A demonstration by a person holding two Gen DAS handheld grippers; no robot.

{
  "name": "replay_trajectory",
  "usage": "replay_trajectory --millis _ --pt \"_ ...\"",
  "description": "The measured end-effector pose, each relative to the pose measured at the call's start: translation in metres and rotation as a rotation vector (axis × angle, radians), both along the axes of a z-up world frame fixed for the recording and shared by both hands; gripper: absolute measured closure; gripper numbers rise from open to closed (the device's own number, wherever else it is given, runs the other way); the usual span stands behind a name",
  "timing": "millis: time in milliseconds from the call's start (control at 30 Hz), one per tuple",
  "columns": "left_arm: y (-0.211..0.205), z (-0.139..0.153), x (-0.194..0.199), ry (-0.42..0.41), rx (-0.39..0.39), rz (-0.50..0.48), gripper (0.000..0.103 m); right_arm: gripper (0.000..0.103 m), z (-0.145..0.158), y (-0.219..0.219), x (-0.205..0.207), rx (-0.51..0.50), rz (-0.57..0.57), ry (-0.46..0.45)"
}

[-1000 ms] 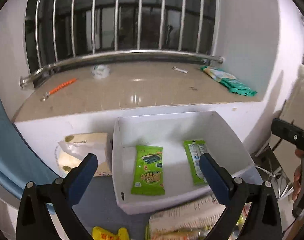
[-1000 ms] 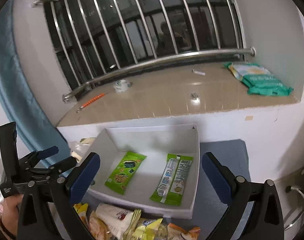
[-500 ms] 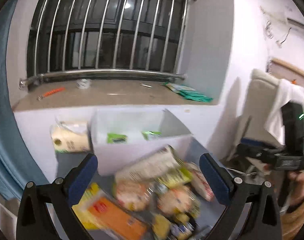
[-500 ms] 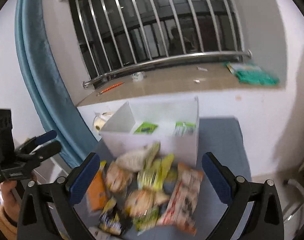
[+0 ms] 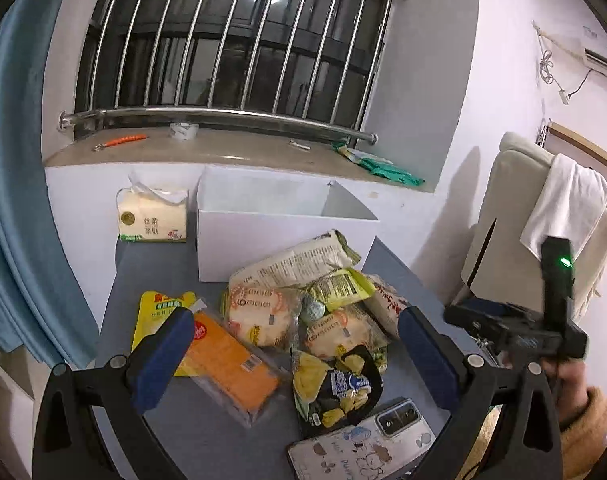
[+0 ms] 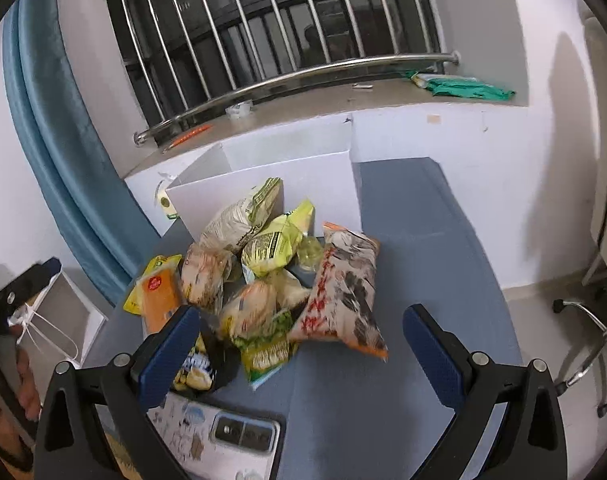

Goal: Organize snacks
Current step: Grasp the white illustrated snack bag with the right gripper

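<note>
While both grippers, left (image 5: 295,346) and right (image 6: 301,350), are being held wide open and empty, the snacks (image 6: 271,276) are lying just ahead, box (image 5: 279,224) beyond.

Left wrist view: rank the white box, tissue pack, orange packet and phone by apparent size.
1. white box
2. orange packet, nearer the camera
3. phone, partly cut off, so unsure against the packet
4. tissue pack

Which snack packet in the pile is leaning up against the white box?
The long pale packet with green ends. Its top corner rests against the front wall of the white box, while the other packets lie lower on the blue table, apart from the box.
</note>
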State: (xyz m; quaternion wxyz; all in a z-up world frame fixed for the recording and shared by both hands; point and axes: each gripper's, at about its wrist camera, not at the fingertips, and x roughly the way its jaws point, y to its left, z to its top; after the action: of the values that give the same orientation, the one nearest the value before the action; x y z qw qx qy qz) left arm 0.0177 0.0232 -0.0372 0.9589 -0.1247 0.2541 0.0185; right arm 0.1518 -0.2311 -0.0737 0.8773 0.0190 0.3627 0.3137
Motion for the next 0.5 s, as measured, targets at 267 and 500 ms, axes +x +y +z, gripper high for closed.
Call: replay_trajectory --millis 267,500 --pt "0.010 -0.008 -0.010 0.024 -0.013 0.037 0.000 0.000 -0.033 0.026 0.063 -0.033 0.020 0.135" --pt "0.023 -0.018 -0.014 0.054 -0.061 0.067 0.000 0.000 -0.070 0.046 0.111 -0.099 0.008 0.257"
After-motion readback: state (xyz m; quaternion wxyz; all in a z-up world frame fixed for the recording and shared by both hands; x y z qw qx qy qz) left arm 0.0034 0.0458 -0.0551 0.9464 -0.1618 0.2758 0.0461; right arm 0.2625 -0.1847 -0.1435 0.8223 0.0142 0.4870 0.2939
